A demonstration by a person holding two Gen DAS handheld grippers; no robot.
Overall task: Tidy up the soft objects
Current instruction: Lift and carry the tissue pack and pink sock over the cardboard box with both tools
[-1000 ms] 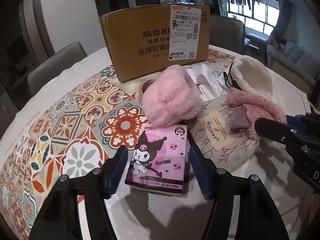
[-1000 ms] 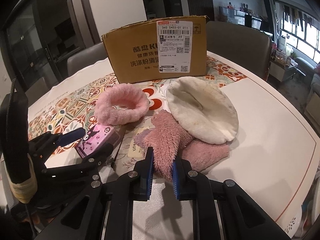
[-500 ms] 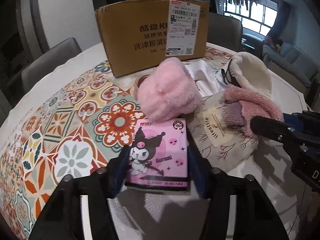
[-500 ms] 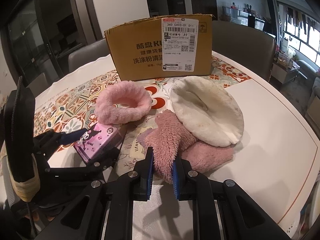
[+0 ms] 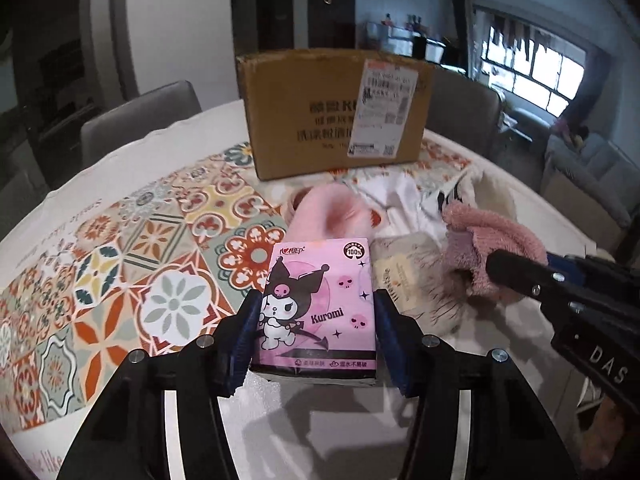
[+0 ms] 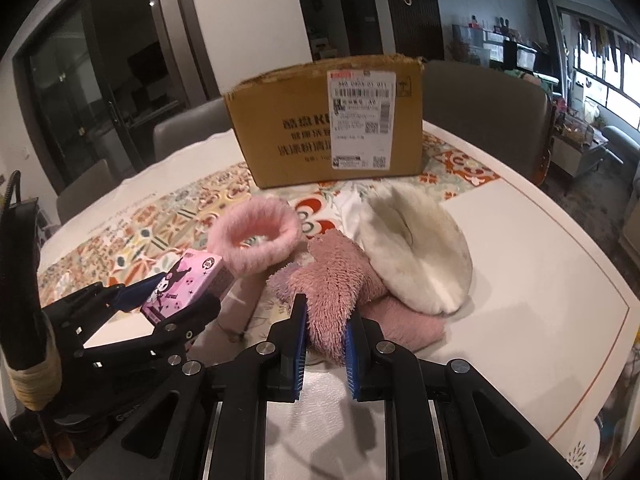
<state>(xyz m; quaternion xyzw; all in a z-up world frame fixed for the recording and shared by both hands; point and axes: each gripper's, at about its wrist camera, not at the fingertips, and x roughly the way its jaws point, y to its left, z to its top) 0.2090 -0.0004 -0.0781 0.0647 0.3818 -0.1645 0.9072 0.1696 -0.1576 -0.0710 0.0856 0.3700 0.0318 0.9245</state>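
My left gripper is shut on a pink Kuromi tissue pack and holds it above the table; the pack also shows in the right wrist view. My right gripper is shut on a shaggy pink towel, lifted a little; the towel also shows in the left wrist view. A fluffy pink headband lies behind the pack. A cream fuzzy hat lies right of the towel, over a pink cloth.
A brown cardboard box with a shipping label stands at the back of the round table. A patterned tile mat covers the left side. A beige printed cloth bag lies under the pile. Grey chairs surround the table.
My left gripper closed on the tissue pack and lifted it off the table. My right gripper stayed shut on the pink towel and rose slightly.
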